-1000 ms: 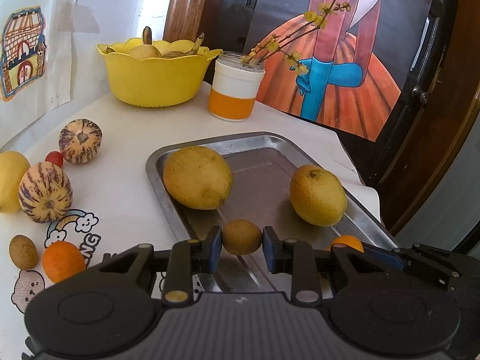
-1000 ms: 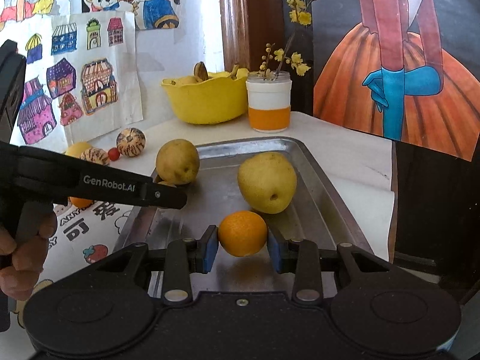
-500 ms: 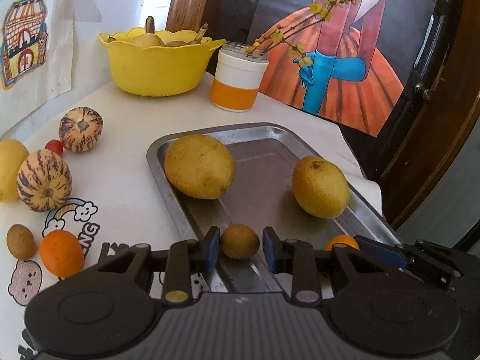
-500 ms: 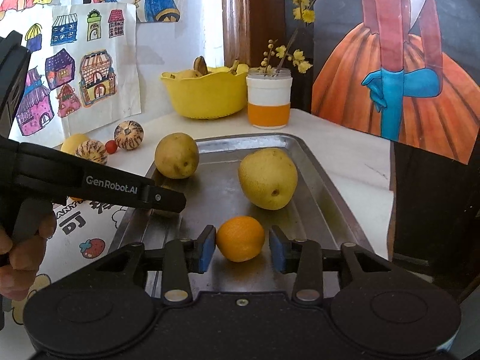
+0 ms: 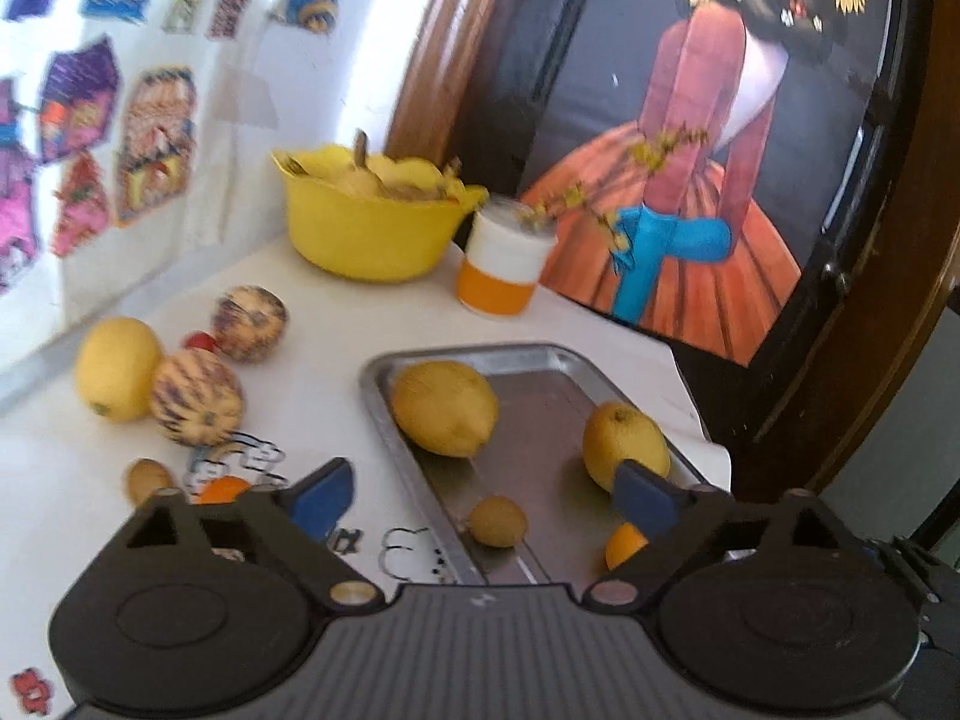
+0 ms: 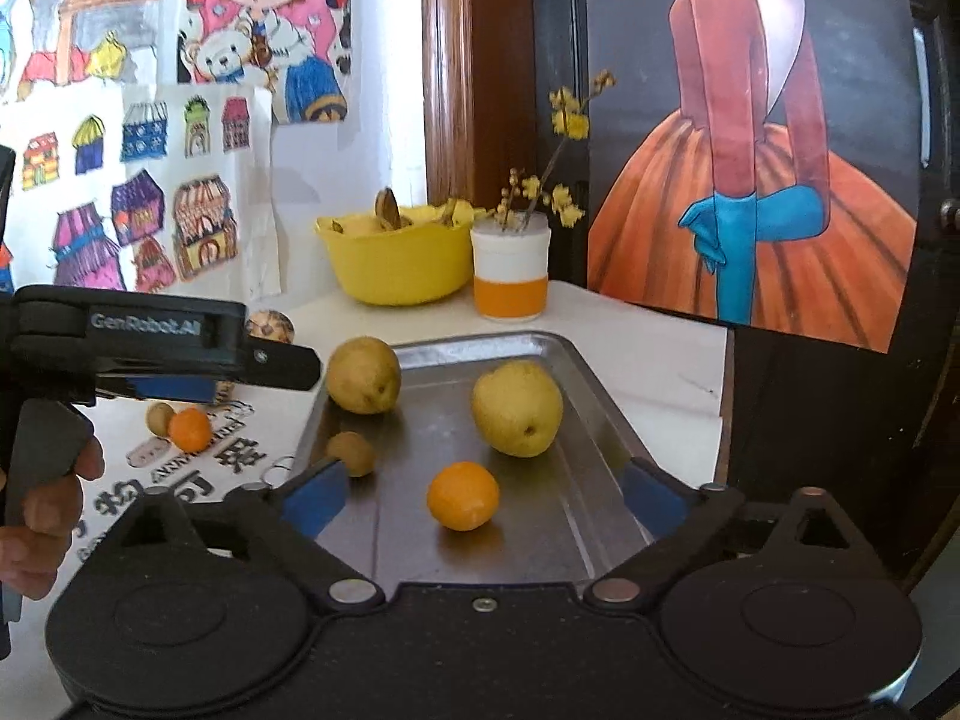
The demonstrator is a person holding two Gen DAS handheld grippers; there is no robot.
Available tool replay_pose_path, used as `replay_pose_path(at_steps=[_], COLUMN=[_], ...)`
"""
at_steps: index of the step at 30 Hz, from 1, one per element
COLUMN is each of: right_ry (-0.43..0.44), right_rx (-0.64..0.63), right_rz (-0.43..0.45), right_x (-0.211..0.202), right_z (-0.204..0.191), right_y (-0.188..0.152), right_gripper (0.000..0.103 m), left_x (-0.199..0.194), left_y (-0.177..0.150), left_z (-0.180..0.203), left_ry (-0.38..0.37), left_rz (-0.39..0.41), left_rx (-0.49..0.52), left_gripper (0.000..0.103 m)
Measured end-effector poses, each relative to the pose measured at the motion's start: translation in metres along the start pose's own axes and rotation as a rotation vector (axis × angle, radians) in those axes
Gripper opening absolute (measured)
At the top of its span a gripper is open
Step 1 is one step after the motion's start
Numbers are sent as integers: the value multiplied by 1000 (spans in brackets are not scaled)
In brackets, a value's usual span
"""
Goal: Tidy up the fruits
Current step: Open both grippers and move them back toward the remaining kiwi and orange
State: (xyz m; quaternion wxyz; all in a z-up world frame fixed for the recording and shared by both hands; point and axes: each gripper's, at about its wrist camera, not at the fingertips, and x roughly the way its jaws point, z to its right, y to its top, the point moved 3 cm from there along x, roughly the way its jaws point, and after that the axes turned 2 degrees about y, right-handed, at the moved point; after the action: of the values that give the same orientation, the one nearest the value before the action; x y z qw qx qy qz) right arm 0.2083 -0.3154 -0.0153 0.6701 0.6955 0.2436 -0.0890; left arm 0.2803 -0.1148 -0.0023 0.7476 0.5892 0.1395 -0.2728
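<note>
A metal tray [image 5: 384, 414] holds two yellow pears [image 5: 444, 408] [image 5: 624, 444], a brown kiwi [image 5: 498, 521] and an orange [image 5: 624, 546]. My left gripper [image 5: 483, 495] hangs above the tray's near end, its jaws opening wide; the kiwi lies below between them, untouched. In the right wrist view the orange [image 6: 462, 495] rests on the tray [image 6: 576, 360], and the right gripper [image 6: 485, 495] is opening around it, with its blue pads well clear. The kiwi [image 6: 351, 453] sits to the orange's left. The left gripper [image 6: 282, 366] shows side-on at the left, held by a hand [image 6: 42, 510].
Loose on the white table left of the tray are a yellow fruit [image 5: 117, 369], two striped melons [image 5: 195, 396] [image 5: 249, 324], a small kiwi [image 5: 147, 480] and an orange [image 5: 222, 489]. A yellow bowl [image 5: 366, 228] and a white-orange cup [image 5: 504, 270] stand at the back. The table ends just right of the tray.
Both grippers have let go: the left released the kiwi, the right the orange, and their jaws have spread wide. Both have drawn back and risen; the fruits stay on the tray.
</note>
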Motion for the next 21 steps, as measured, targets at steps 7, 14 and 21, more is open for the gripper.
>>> replay_pose_path(at_steps=[7, 14, 21], right_ry=[-4, 26, 74], right_rx=[-2, 3, -24], right_rz=[-1, -50, -119], right_x=[-32, -52, -64], right_z=[-18, -44, -80], right_y=[-2, -13, -31], right_gripper=[102, 102, 102], left_x=[-41, -71, -95], left_y=[-3, -15, -32], left_z=[-17, -49, -83], left_ry=[35, 62, 106], left_rz=[52, 32, 4], left_rx=[2, -43, -45], left_gripper=[102, 102, 102])
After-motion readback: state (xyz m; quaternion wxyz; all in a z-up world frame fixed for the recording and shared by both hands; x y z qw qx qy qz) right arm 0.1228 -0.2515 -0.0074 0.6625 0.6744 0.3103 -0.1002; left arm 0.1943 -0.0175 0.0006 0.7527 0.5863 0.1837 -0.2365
